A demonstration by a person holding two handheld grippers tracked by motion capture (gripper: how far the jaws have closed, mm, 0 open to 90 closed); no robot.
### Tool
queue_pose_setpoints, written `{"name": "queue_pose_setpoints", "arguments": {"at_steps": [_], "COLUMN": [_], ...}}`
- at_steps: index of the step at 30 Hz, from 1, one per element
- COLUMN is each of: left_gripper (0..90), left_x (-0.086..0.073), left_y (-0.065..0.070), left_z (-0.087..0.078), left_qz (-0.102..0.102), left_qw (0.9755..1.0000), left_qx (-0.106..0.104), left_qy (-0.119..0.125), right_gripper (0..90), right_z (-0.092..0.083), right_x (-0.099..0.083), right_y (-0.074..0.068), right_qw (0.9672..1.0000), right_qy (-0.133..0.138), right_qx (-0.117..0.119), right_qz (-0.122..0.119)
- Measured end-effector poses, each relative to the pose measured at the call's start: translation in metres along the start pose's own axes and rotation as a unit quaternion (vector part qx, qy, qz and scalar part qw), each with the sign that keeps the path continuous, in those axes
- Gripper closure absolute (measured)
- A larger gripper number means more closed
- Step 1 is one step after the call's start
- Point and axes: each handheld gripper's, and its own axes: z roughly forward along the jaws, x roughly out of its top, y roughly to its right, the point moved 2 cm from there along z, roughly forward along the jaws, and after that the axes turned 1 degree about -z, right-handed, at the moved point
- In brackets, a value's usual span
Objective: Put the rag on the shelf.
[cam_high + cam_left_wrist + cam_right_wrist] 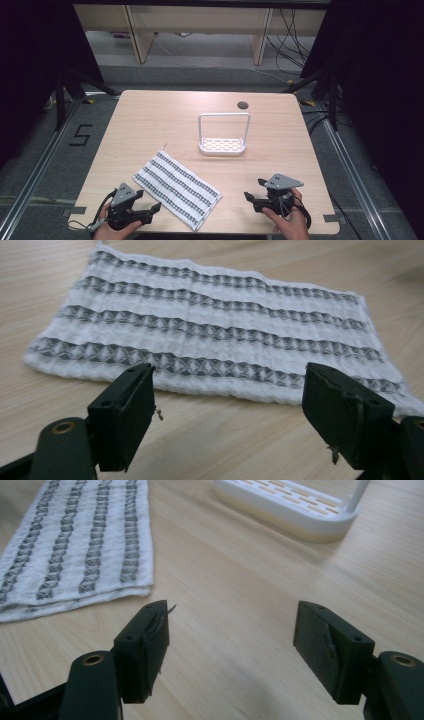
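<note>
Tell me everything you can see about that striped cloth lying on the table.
The white woven cloth with dark grey patterned stripes is rectangular, with four stripes running along its length and a waffle-like texture. Its edge looks layered, so it seems folded. It lies flat and askew on the light wooden table, near the front edge, a thin loop or thread sticking out at its far corner. Nothing grips it: the left gripper points at its long edge with jaws open and short of it. The white rack stands apart, farther back.

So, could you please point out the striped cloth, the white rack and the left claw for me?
White cloth with grey stripes (177, 189): high view, middle of the fabric.
White plastic rack with tall handle (222, 145): high view, slotted base.
Left claw (149, 200): high view, between its fingertips.
</note>
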Motion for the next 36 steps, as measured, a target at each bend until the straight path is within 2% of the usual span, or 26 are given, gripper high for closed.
{"name": "queue_pose_setpoints", "arguments": {"at_steps": [3, 5, 7, 9, 10, 14, 15, 17, 18, 20, 21, 22, 24, 26, 29, 31, 32, 33, 34, 35, 36], "left_gripper": [21.2, 21.7, 22.3, 23.3, 23.7, 24.3, 24.4, 24.4, 24.5, 25.4, 25.7, 26.1, 26.1, 26.9, 27.4, 27.4, 27.5, 27.8, 28.3, 28.7, 29.2], "left_x": [-0.001, -0.002, -0.003, -0.004, -0.004, -0.006, -0.006, -0.006, -0.006, -0.005, -0.004, -0.005, -0.006, -0.007, -0.009, -0.009, -0.009, -0.010, -0.009, -0.009, -0.009], "left_y": [0.007, 0.010, 0.016, 0.024, 0.026, 0.038, 0.039, 0.045, 0.049, 0.054, 0.055, 0.059, 0.064, 0.068, 0.076, 0.080, 0.081, 0.084, 0.086, 0.088, 0.088], "left_z": [0.002, 0.002, 0.003, 0.004, 0.003, 0.009, 0.009, 0.012, 0.015, 0.018, 0.018, 0.021, 0.023, 0.026, 0.030, 0.031, 0.032, 0.033, 0.033, 0.034, 0.035], "left_qz": [0.004, 0.014, 0.009, 0.014, 0.023, 0.036, 0.050, 0.044, 0.050, 0.075, 0.085, 0.081, 0.076, 0.095, 0.092, 0.098, 0.108, 0.096, 0.103, 0.099, 0.110], "left_qw": [0.9999, 0.9996, 0.9994, 0.9989, 0.9985, 0.9971, 0.9962, 0.9964, 0.9959, 0.9930, 0.9913, 0.9920, 0.9920, 0.9893, 0.9889, 0.9873, 0.9862, 0.9873, 0.9863, 0.9867, 0.9858], "left_qx": [-0.012, -0.024, -0.031, -0.045, -0.048, -0.064, -0.066, -0.069, -0.071, -0.081, -0.086, -0.087, -0.092, -0.096, -0.104, -0.112, -0.109, -0.112, -0.115, -0.117, -0.114], "left_qy": [-0.001, -0.011, -0.007, -0.006, -0.013, -0.018, -0.027, -0.024, -0.025, -0.042, -0.052, -0.043, -0.042, -0.055, -0.052, -0.057, -0.063, -0.059, -0.058, -0.053, -0.057], "right_gripper": [32.8, 33.5, 34.5, 35.2, 35.5, 37.2, 37.7, 38.1, 38.0, 38.3, 38.5, 38.8, 39.4, 40.1, 40.9, 41.4, 41.7, 42.1, 42.3, 42.4, 42.5], "right_z": [0.004, 0.006, 0.009, 0.012, 0.013, 0.019, 0.019, 0.022, 0.023, 0.026, 0.030, 0.032, 0.034, 0.037, 0.042, 0.044, 0.046, 0.047, 0.048, 0.048, 0.049], "right_x": [0.003, 0.005, 0.007, 0.009, 0.009, 0.013, 0.014, 0.016, 0.016, 0.017, 0.019, 0.020, 0.021, 0.022, 0.024, 0.025, 0.026, 0.026, 0.027, 0.027, 0.028], "right_y": [-0.006, -0.008, -0.010, -0.013, -0.014, -0.020, -0.021, -0.023, -0.025, -0.027, -0.029, -0.030, -0.033, -0.035, -0.038, -0.040, -0.041, -0.043, -0.044, -0.044, -0.045], "right_qw": [1.0000, 0.9999, 0.9999, 0.9996, 0.9996, 0.9989, 0.9988, 0.9987, 0.9987, 0.9985, 0.9981, 0.9976, 0.9975, 0.9969, 0.9961, 0.9960, 0.9955, 0.9954, 0.9952, 0.9951, 0.9948], "right_qy": [-0.001, -0.006, -0.007, -0.013, -0.012, -0.014, -0.015, -0.014, -0.015, -0.021, -0.022, -0.023, -0.025, -0.026, -0.031, -0.037, -0.037, -0.042, -0.042, -0.043, -0.043], "right_qx": [0.005, 0.008, 0.011, 0.020, 0.019, 0.033, 0.035, 0.031, 0.036, 0.038, 0.040, 0.045, 0.046, 0.052, 0.058, 0.056, 0.062, 0.061, 0.061, 0.062, 0.064], "right_qz": [-0.007, -0.010, -0.011, -0.018, -0.015, -0.030, -0.032, -0.038, -0.033, -0.034, -0.042, -0.047, -0.047, -0.053, -0.058, -0.059, -0.062, -0.061, -0.064, -0.064, -0.067]}}
